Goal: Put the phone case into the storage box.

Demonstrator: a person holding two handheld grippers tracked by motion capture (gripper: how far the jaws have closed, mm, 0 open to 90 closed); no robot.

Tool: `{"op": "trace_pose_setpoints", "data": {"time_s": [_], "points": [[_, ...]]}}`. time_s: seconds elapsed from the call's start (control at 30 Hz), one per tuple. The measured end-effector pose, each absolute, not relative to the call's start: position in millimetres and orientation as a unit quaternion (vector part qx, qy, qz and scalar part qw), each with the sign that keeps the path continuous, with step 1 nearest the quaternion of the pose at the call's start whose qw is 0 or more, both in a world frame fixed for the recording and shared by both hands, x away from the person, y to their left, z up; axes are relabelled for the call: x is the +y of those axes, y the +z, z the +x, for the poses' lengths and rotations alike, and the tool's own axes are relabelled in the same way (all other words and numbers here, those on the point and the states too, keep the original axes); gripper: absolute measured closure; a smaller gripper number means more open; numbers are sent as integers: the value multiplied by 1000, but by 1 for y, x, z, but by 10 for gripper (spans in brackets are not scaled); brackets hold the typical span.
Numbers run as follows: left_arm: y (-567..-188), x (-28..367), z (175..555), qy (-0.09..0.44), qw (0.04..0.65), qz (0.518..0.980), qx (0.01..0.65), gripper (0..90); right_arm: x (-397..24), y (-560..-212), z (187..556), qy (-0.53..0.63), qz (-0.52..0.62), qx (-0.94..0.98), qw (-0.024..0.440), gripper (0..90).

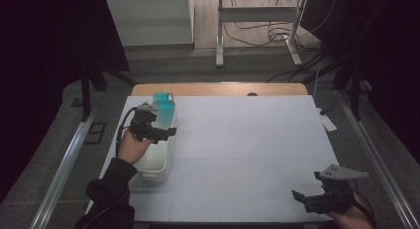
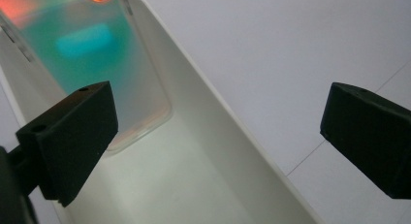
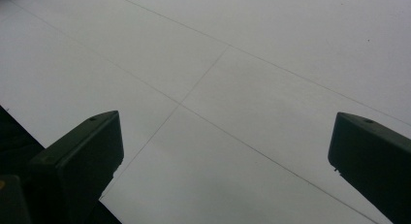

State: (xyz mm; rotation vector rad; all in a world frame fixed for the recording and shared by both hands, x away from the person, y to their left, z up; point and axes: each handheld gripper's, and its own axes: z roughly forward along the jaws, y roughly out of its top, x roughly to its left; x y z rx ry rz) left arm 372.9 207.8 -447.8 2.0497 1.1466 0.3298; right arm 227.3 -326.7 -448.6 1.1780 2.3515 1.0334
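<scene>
Your left gripper (image 1: 166, 133) hangs over the white bin (image 1: 161, 164) at the table's (image 1: 247, 154) left side, jaws wide apart and holding nothing; a teal translucent card (image 2: 92, 64) leans inside the bin's far end. Your right gripper (image 1: 309, 199) rests near the table's front-right corner, jaws spread over bare surface.

Dim, dark-edged high view; soft, slightly blurred close gripper views

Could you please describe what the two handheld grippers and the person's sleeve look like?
Both the left gripper and the right gripper are black with blocky rectangular jaws, each topped by a grey three-cornered plate. A black cable trails from the left one. The left forearm wears a dark sleeve.
</scene>
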Motion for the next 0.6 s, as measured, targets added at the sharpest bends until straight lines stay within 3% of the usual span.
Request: {"op": "trace_pose_setpoints", "data": {"time_s": [0.6], "points": [[-444,201,357,118,405,798,431,6,-326,-448,225,358,412,822,160,0]]}}
